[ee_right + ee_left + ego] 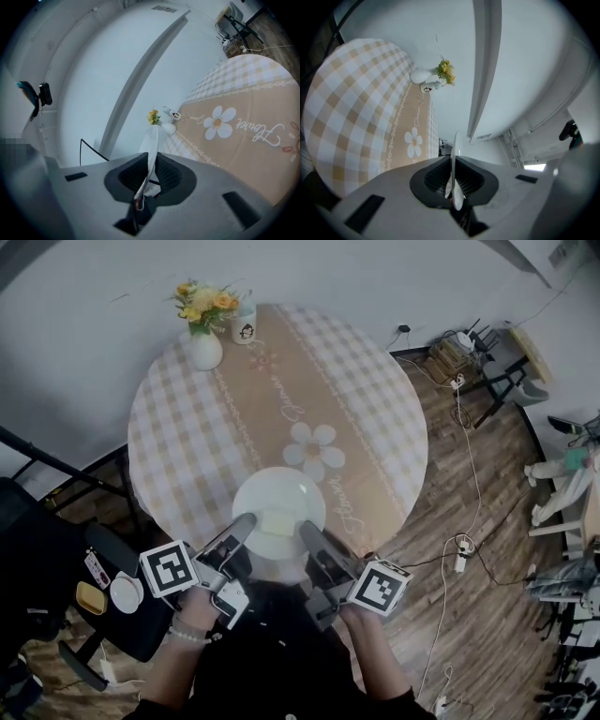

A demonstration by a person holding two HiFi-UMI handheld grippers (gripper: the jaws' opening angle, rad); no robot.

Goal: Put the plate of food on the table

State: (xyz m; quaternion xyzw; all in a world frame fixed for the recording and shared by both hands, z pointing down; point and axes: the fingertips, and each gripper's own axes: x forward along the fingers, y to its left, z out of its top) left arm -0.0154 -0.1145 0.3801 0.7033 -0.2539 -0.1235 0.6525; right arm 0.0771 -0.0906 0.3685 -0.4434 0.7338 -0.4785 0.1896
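Note:
A white plate (278, 501) with a pale yellow piece of food (277, 523) is held over the near edge of the round table (187, 427). My left gripper (244, 521) is shut on the plate's left rim. My right gripper (309, 529) is shut on its right rim. In the left gripper view the plate rim (453, 154) stands edge-on between the black pads of the left gripper (452, 176). In the right gripper view the rim (151, 140) is likewise clamped in the right gripper (147, 171). I cannot tell if the plate touches the cloth.
The table has a checked cloth and a tan runner with a daisy (314, 448). A white vase of yellow flowers (204, 341) and a small cup (246, 326) stand at its far edge. A dark chair (66, 568) is at the left; cables (461, 554) lie on the wooden floor at the right.

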